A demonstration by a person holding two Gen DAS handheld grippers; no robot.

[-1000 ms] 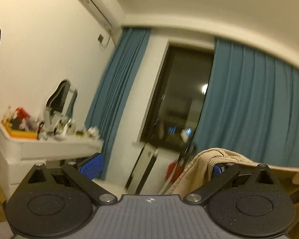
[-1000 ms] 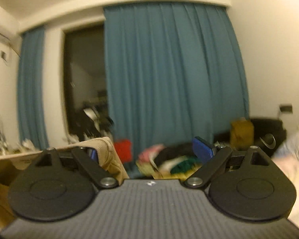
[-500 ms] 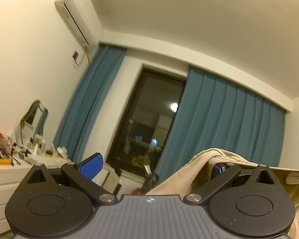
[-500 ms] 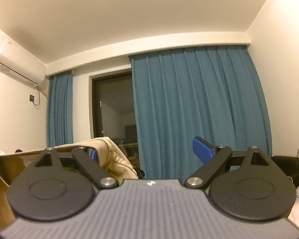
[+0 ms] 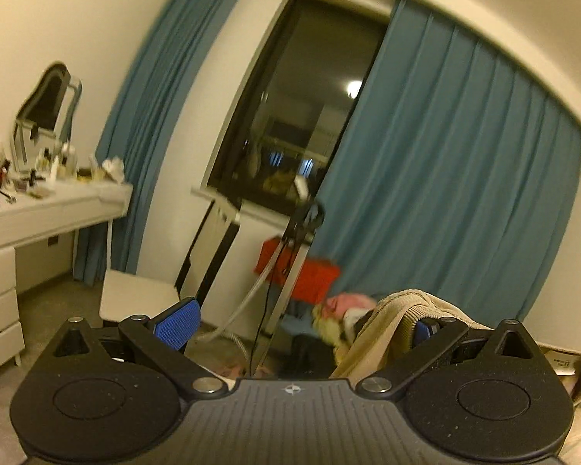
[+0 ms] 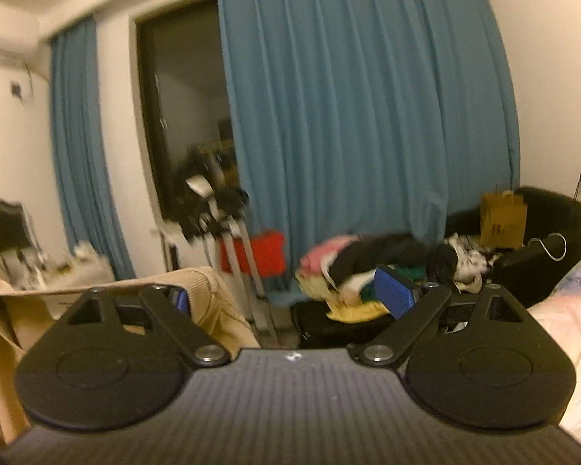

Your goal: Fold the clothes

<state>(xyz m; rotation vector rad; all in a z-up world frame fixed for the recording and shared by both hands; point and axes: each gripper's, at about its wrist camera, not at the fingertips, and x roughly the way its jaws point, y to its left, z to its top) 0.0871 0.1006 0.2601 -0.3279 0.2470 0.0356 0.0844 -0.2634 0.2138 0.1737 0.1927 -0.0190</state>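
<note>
While tan garment (image 5: 383,325) drapes left tool (image 5: 302,327), paper bag (image 6: 501,219) on sofa (image 6: 550,228)

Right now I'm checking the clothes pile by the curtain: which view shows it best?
The right wrist view: the pile sits near centre, with pink, black, yellow and green pieces on show. In the left wrist view the pile is mostly hidden behind the beige garment draped over that gripper's finger.

The beige garment (image 5: 383,329) drapes over the left gripper's (image 5: 298,325) right pad, hiding most of it. In the right wrist view the clothes pile (image 6: 352,271) is blurred; the garment runs off the left edge.
</note>
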